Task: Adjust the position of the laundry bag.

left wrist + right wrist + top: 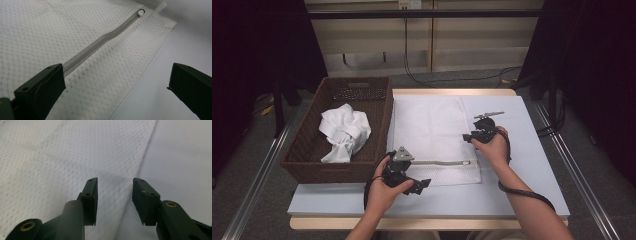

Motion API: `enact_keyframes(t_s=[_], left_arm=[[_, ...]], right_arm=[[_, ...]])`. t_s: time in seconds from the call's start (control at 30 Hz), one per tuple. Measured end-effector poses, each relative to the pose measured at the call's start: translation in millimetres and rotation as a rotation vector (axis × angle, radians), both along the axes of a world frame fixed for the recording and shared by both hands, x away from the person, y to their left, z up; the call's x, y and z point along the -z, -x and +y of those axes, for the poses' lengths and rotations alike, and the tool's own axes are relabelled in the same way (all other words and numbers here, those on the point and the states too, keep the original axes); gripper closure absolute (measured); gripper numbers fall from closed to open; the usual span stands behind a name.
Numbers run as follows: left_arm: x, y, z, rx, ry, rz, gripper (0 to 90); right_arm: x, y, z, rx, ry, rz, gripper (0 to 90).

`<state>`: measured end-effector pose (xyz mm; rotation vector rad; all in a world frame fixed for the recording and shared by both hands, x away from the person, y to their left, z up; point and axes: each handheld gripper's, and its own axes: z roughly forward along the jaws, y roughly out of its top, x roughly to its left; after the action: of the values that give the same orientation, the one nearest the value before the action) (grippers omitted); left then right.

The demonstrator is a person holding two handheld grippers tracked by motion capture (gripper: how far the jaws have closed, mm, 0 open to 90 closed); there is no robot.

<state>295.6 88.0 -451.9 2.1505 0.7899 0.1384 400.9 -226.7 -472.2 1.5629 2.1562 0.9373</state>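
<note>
Left gripper (424, 184): held in the left hand (384, 190) at the near edge of the bag, jaws spread wide, nothing between them; in the left gripper view one jaw stands over the zip's near end, the other over the bare mat.
Right gripper (468, 137): held in the right hand (492, 147) at the bag's right edge, jaws parted with a moderate gap, empty; in the right gripper view the gap sits over the edge of the mesh, one jaw above the bag, the other above the mat.
Bag (432, 135): white mesh laundry bag, lying flat on the mat at mid-table, just right of the basket.
Zip (100, 41): grey, running along the bag's near edge; closed along the stretch that shows.
Slider (141, 12): white, at the zip's far right end.
Mat (532, 150): pale blue-grey sheet covering the table top, under the bag.
Basket (307, 150): dark brown wicker, at the table's left side, touching the mat's left edge.
Cloth (344, 131): white, crumpled, inside the basket.
Table (452, 92): light wood, its edge showing beyond the mat.
</note>
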Motion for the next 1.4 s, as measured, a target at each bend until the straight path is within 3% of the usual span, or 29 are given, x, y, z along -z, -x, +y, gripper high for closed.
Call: enact_keyframes(t_s=[0.17, 0.27, 0.37, 0.43, 0.5, 0.73, 0.8, 0.83, 0.93, 1.2, 1.3, 1.4], left_arm=[[0.1, -0.5, -0.4, -0.005, -0.001, 0.001, 0.1], [0.0, -0.8, -0.5, 0.000, -0.016, 0.003, 0.1], [0.4, -0.8, -1.0, -0.002, -0.016, 0.000, 0.1], [0.5, -0.6, -1.4, -0.002, -0.011, -0.004, 0.1], [0.0, -0.3, -1.8, -0.001, -0.016, -0.007, 0.1], [-0.1, -1.7, -0.2, 0.005, -0.039, -0.001, 0.1], [-0.4, -1.6, -0.5, 0.004, -0.032, 0.005, 0.1], [0.8, -1.2, -2.1, -0.007, -0.009, 0.004, 0.1], [0.3, -1.1, -3.1, 0.005, -0.030, 0.012, 0.1], [0.8, -1.4, -5.6, 0.013, -0.035, 0.016, 0.1], [1.4, -1.2, -6.3, 0.004, -0.027, 0.015, 0.1], [0.5, -1.4, -7.0, 0.010, -0.031, 0.014, 0.1]], right_arm=[[6.4, 0.9, -5.2, -0.005, -0.007, 0.025, 63.6], [6.4, 2.5, -3.5, 0.018, 0.008, 0.026, 75.0], [6.5, 3.3, -1.3, 0.008, -0.001, 0.034, 80.6], [7.4, 3.1, -2.3, 0.008, -0.023, 0.038, 89.2], [8.0, 2.3, -3.8, 0.013, -0.053, 0.052, 89.8], [7.3, 1.5, -8.0, 0.009, -0.070, 0.067, 90.0], [7.9, 2.3, -10.9, 0.006, -0.085, 0.067, 90.0], [8.3, 2.6, -12.6, 0.006, -0.092, 0.066, 90.0], [8.2, 3.7, -16.0, 0.007, -0.107, 0.072, 90.0], [5.4, 5.9, -25.9, 0.022, -0.127, 0.073, 90.0], [4.9, 7.8, -28.9, 0.023, -0.109, 0.071, 90.0], [5.8, 10.1, -33.5, 0.033, -0.131, 0.069, 90.0]])
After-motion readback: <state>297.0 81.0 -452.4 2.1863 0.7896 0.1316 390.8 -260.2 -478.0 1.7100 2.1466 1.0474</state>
